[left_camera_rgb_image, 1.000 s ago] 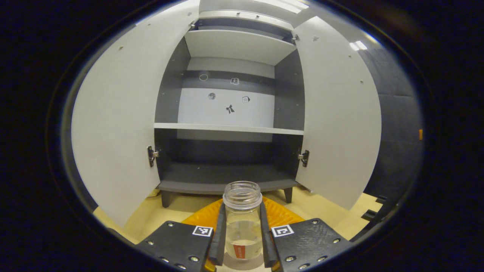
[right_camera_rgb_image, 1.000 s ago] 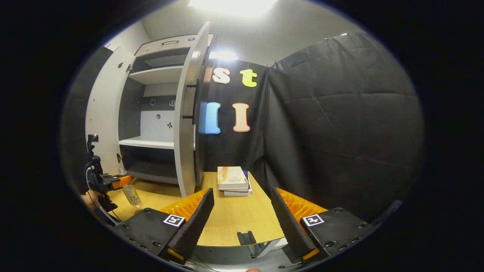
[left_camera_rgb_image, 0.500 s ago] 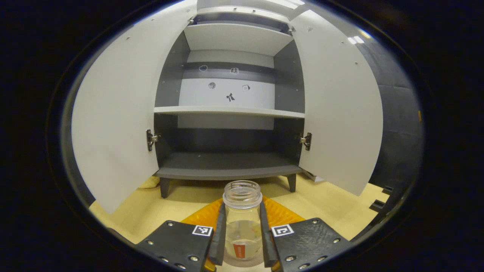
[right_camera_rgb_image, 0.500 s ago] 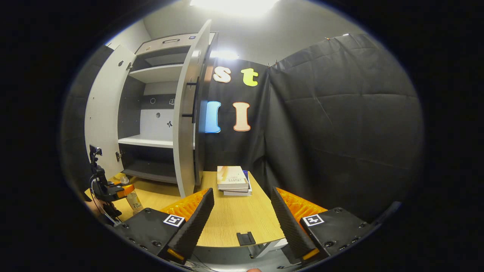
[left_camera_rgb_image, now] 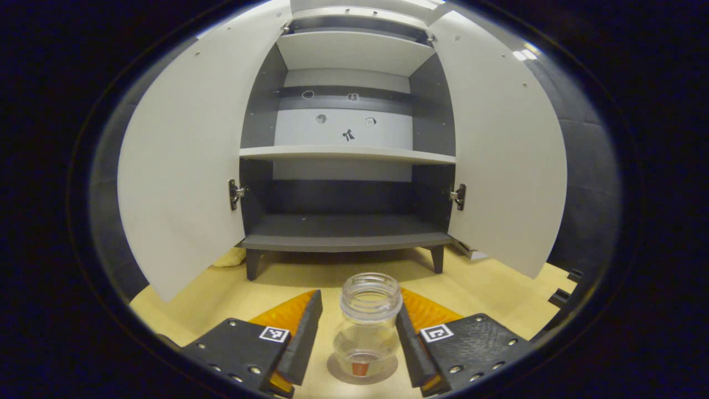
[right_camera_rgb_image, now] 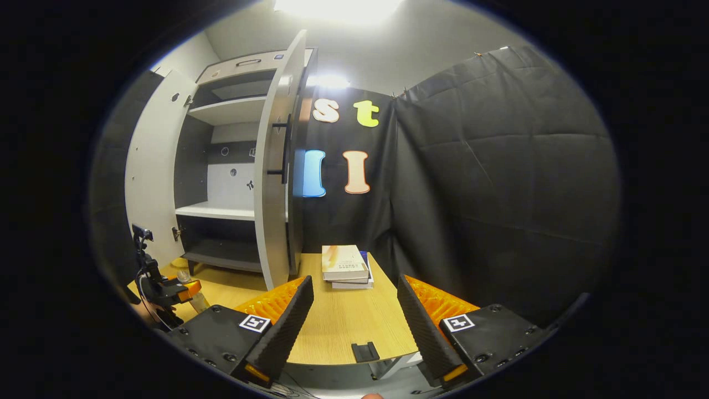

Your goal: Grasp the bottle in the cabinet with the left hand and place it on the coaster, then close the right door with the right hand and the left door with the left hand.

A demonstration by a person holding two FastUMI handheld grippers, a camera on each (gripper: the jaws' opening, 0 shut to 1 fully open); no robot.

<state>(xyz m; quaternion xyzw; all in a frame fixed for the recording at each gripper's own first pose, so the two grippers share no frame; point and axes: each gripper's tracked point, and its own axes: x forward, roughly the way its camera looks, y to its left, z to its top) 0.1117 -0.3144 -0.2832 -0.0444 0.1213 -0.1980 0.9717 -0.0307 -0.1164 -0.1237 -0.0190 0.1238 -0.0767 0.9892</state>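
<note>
With the bottle (left_camera_rgb_image: 370, 327) standing upright on the grey coaster (left_camera_rgb_image: 339, 372) on the counter (left_camera_rgb_image: 221, 291), first step judged done or all but done. Going left to right in the left gripper view: left door (left_camera_rgb_image: 183, 166) swung wide open, cabinet (left_camera_rgb_image: 346, 138) shelves bare, right door (left_camera_rgb_image: 501, 160) open as well. Below, left hand-held gripper (left_camera_rgb_image: 359, 343) spread apart around the bottle — a clear gap on the left side, the right finger close, possibly brushing the glass but hard to tell through the lens. Not gripping, by the look of it.

In the right gripper view, going the same way: left hand-held gripper seen small at the far left edge with the bottle (right_camera_rgb_image: 195, 298) just beside it, then the cabinet with its right door (right_camera_rgb_image: 271, 183) edge-on and its dark handle facing out, then a stack of books (right_camera_rgb_image: 344, 267) on the counter. Right hand-held gripper (right_camera_rgb_image: 354, 318) wide open, empty, well apart from the door.

Left to do — pull the left one clear, then shut the right door with the right, the left door with the left. Neither door yet touched.
</note>
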